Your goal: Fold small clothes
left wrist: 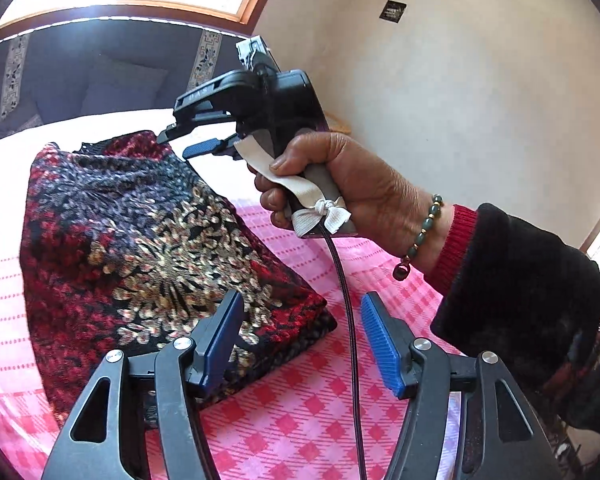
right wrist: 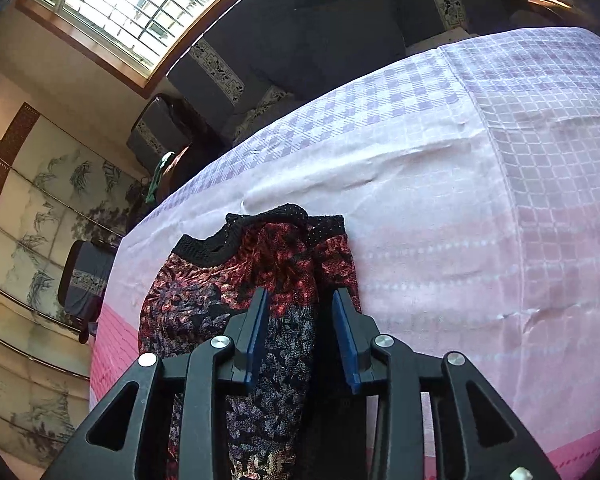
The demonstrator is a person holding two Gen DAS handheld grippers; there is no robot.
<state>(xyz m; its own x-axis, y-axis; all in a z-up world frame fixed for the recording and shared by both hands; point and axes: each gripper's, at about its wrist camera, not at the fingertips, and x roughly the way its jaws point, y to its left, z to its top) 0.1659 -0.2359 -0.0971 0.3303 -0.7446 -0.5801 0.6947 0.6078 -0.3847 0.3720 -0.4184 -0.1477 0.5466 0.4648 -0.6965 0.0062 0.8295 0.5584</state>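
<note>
A folded garment (left wrist: pixel 148 240) in red, black and gold floral knit lies on the pink checked cloth (left wrist: pixel 300 420). In the left wrist view my left gripper (left wrist: pixel 304 340) is open at the garment's near right corner. Its left pad hangs over the fabric and its right pad over bare cloth. A hand holds my right gripper (left wrist: pixel 184 142) over the garment's far end, its jaws a little apart. In the right wrist view the right gripper (right wrist: pixel 302 336) stands open above the garment (right wrist: pixel 260 280). A ridge of fabric runs under the gap, and the pads do not press on it.
The right gripper's cable (left wrist: pixel 348 320) hangs down across the cloth between my left fingers. A person's hand with a bead bracelet (left wrist: pixel 424 228) and a dark sleeve fill the right side. A dark sofa (right wrist: pixel 320 40) and a window (right wrist: pixel 140 4) lie beyond the covered table (right wrist: pixel 480 200).
</note>
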